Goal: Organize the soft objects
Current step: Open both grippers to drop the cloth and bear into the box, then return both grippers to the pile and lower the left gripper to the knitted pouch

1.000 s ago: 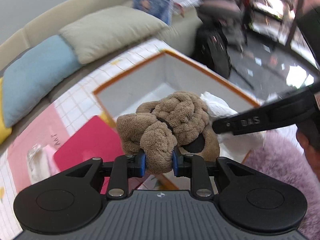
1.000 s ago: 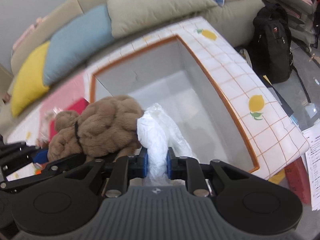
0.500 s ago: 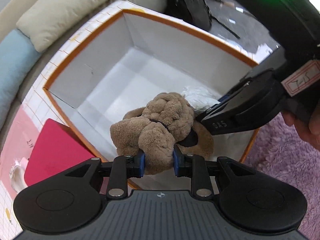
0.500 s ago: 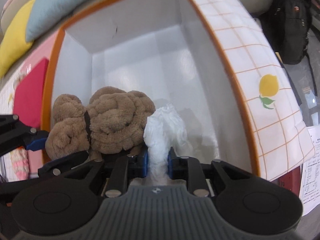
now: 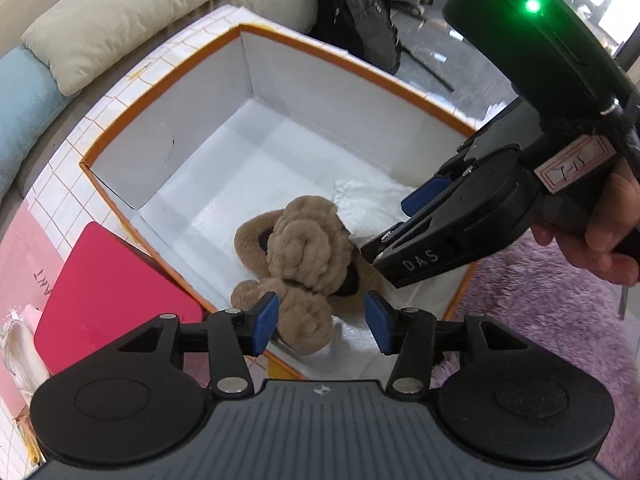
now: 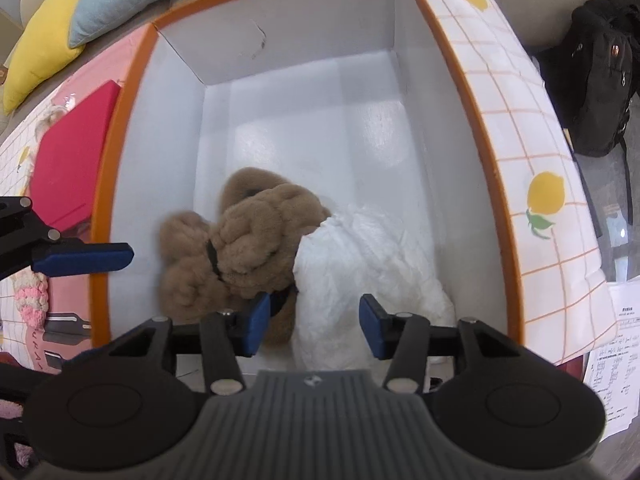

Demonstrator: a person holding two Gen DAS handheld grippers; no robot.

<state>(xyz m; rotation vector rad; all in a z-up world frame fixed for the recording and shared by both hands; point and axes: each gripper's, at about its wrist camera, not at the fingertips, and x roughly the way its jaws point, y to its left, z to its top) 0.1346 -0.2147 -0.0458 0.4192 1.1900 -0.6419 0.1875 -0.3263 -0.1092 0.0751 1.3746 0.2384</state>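
While both gape wide, the left claw (image 5: 322,322) and right claw (image 6: 314,326) grip nothing — brown plush (image 5: 308,248) and white bundle (image 6: 360,256) lie below.

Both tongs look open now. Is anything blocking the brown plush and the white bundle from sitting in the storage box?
Nothing visible does. The brown plush toy and white soft bundle already lie on the floor of the storage box, side by side and touching. The left tongs and right tongs are both open above them.

We see a beige cushion (image 5: 120,12) and a blue cushion (image 5: 20,108) on the sofa, with a yellow cushion (image 6: 40,44) beside the blue one. A black backpack (image 5: 360,12) stands on the floor. A red pad (image 5: 108,284) lies near a purple rug (image 5: 540,300).
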